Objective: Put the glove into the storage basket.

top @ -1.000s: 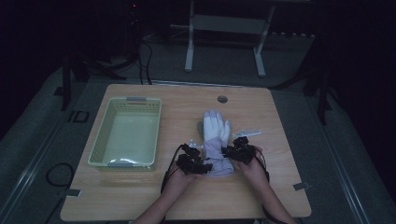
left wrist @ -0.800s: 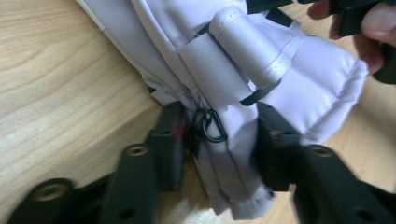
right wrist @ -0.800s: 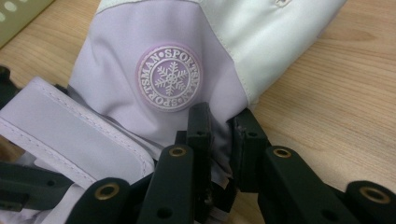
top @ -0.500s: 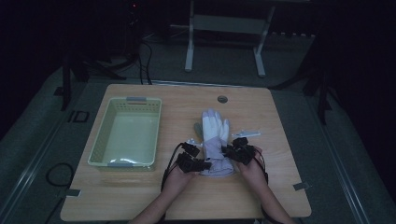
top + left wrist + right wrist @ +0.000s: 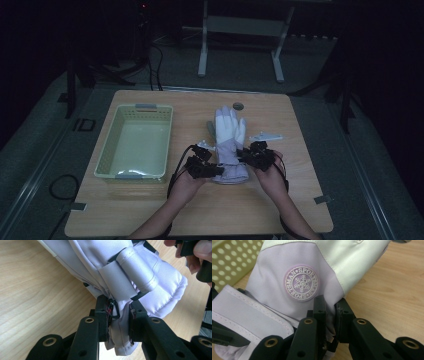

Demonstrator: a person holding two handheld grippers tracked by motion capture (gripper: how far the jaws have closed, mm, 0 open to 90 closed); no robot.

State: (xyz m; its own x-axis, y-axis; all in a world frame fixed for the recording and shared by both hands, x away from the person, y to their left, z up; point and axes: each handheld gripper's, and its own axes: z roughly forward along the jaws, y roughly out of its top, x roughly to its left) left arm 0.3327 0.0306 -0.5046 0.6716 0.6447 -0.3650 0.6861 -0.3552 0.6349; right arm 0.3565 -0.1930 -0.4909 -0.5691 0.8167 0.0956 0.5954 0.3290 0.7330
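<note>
A white and lilac ski glove (image 5: 227,132) lies on the wooden table (image 5: 150,210) with its fingers pointing away from me. My left gripper (image 5: 216,170) is at the left corner of the cuff, and in the left gripper view its jaws (image 5: 119,315) pinch the lilac cuff fabric (image 5: 140,277) beside a small black clip. My right gripper (image 5: 245,157) is at the right side of the cuff. The right gripper view has its jaws (image 5: 329,307) shut on the glove's edge just below a round snowflake badge (image 5: 302,285).
A pale green perforated basket (image 5: 116,150) stands to the left of the glove. A small white flat part (image 5: 265,136) lies just right of the glove. A round grommet (image 5: 238,105) sits in the table near its far edge. Bare wood runs along the near edge.
Both hands have risen slightly with the glove's cuff end between them. The glove's fingers lie where they were on the table.
</note>
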